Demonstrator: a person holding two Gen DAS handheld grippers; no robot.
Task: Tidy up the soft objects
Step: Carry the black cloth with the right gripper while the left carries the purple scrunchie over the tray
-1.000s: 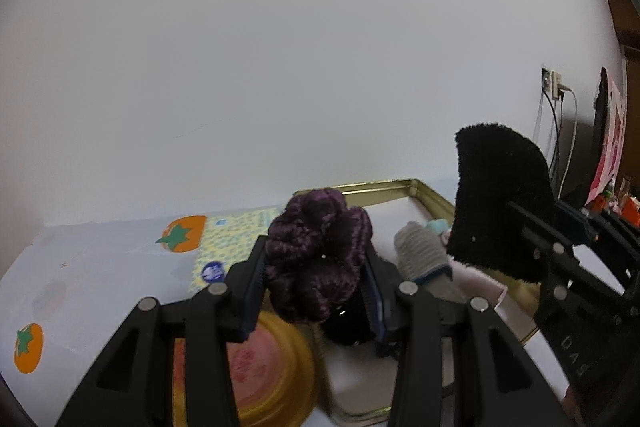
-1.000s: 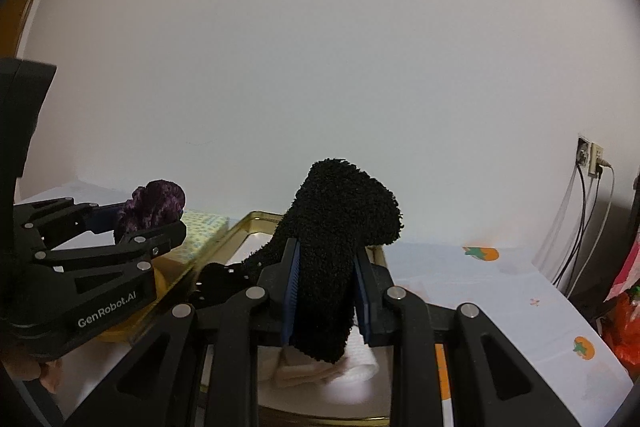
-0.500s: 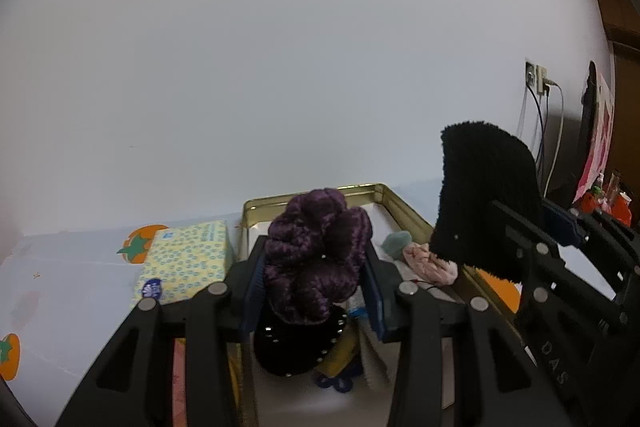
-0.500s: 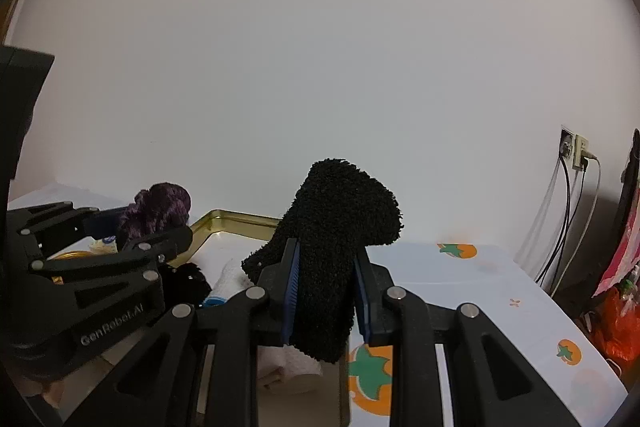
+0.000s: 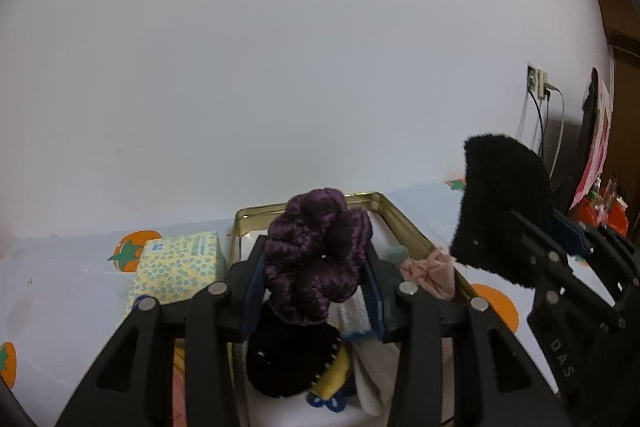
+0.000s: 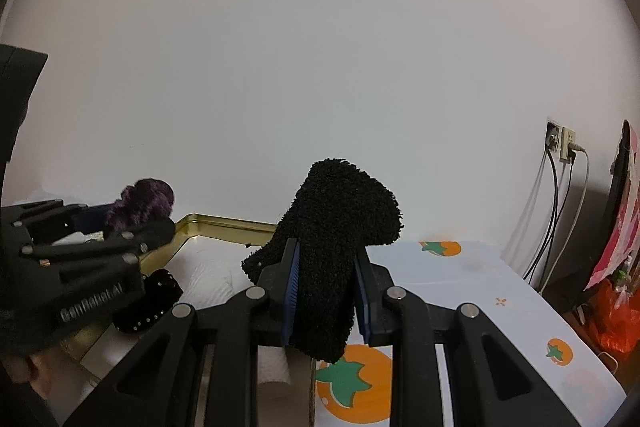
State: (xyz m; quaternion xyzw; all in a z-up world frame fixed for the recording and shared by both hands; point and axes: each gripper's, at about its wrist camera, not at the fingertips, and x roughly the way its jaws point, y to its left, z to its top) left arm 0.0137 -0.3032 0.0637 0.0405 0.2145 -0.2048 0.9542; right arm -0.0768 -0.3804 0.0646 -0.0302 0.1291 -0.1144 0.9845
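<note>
My left gripper (image 5: 316,275) is shut on a purple scrunchie (image 5: 316,251) and holds it above the gold tin tray (image 5: 400,213). My right gripper (image 6: 326,291) is shut on a fuzzy black sock (image 6: 332,239), held up over the tray's right edge; the sock also shows in the left wrist view (image 5: 502,203). In the tray lie a black studded scrunchie (image 5: 288,359), a pink scrunchie (image 5: 430,273), white cloth (image 6: 210,277) and a yellow and blue item (image 5: 332,385). The left gripper and purple scrunchie (image 6: 140,203) show at the left of the right wrist view.
A yellow patterned tissue pack (image 5: 180,267) lies left of the tray. The tablecloth (image 6: 480,291) is pale blue with orange persimmon prints. Wall sockets with cables (image 6: 560,147) and red and pink bags (image 6: 616,267) are at the far right. A plain white wall stands behind.
Both grippers have shifted right with their loads. The tray now sits under the left gripper, and the right gripper has moved from over the tray to its right edge.
</note>
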